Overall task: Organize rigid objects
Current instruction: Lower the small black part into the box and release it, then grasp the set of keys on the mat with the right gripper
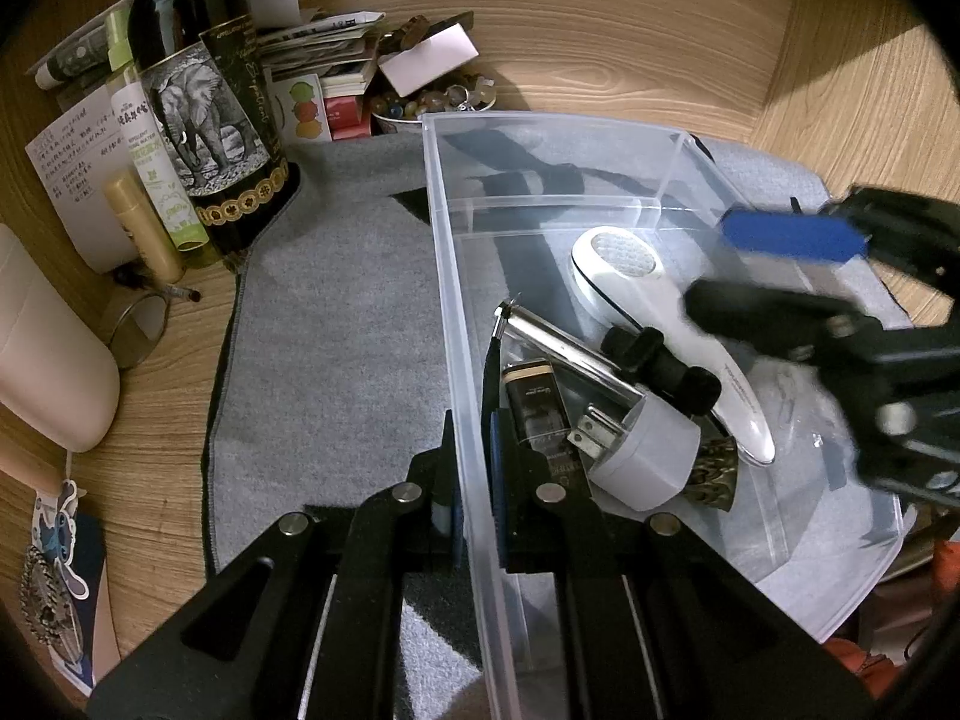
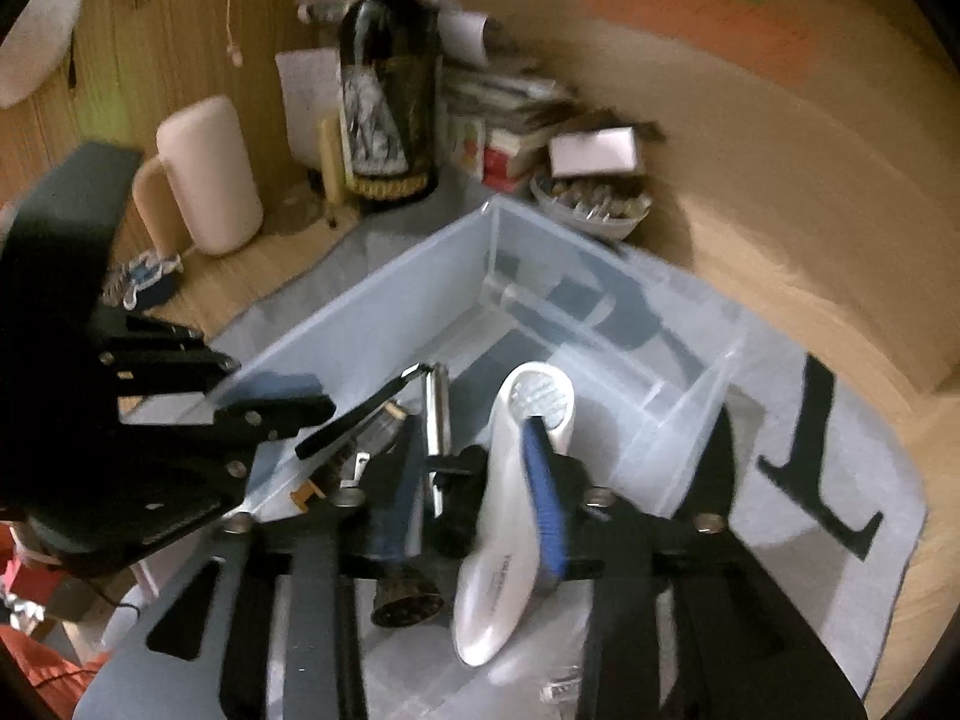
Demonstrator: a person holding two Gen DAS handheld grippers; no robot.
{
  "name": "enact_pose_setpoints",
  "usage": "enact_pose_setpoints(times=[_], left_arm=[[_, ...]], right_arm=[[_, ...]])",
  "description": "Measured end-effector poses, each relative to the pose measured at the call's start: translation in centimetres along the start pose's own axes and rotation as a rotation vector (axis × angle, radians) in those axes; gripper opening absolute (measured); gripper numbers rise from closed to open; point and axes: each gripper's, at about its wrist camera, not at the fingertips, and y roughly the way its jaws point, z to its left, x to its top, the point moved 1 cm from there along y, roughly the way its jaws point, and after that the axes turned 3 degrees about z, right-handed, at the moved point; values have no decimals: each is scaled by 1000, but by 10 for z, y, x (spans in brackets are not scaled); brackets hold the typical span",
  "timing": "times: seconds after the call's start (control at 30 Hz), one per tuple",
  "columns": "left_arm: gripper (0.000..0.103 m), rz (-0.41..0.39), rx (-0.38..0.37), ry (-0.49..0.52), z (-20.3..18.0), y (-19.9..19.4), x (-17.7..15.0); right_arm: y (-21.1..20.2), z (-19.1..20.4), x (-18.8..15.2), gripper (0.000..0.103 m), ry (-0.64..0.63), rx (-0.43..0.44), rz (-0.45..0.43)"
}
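Observation:
A clear plastic bin (image 1: 444, 276) stands on a grey mat (image 1: 336, 324). In it lie a white handheld device (image 1: 660, 300), a white plug adapter (image 1: 642, 450), a silver tube (image 1: 564, 354), a black clip (image 1: 660, 366) and a dark lighter-like item (image 1: 537, 402). My left gripper (image 1: 474, 492) is shut on the bin's left wall. My right gripper (image 2: 474, 516) is open above the bin, its fingers either side of the white device (image 2: 510, 510). It shows blurred in the left wrist view (image 1: 780, 270). The left gripper also shows in the right wrist view (image 2: 258, 402).
A dark wine bottle (image 1: 204, 96) with an elephant label, a green spray bottle (image 1: 150, 168), a yellow tube (image 1: 141, 222), papers (image 1: 324, 48) and a bowl of beads (image 1: 432, 102) crowd the back left. A pink cup (image 1: 48, 348) lies at the left on the wooden table (image 1: 600, 18).

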Motion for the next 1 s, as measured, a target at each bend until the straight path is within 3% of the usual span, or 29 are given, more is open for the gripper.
enact_pose_setpoints(times=[0.13,0.23,0.47,0.63,1.0], left_arm=[[7,0,1,1,0,0,0],[7,0,1,2,0,0,0],[7,-1,2,2,-1,0,0],[7,-1,4,4,0,0,0],[7,-1,2,4,0,0,0]], right_arm=[[-23,-12,-2,48,38,-31,-61],[-40,-23,-8,58,69,-74,-108],[-69,-49,-39,59,154,-139,-140],[-65,-60,-69,59,203,-162,-83],[-8,-45,-117,59,187,-89,128]])
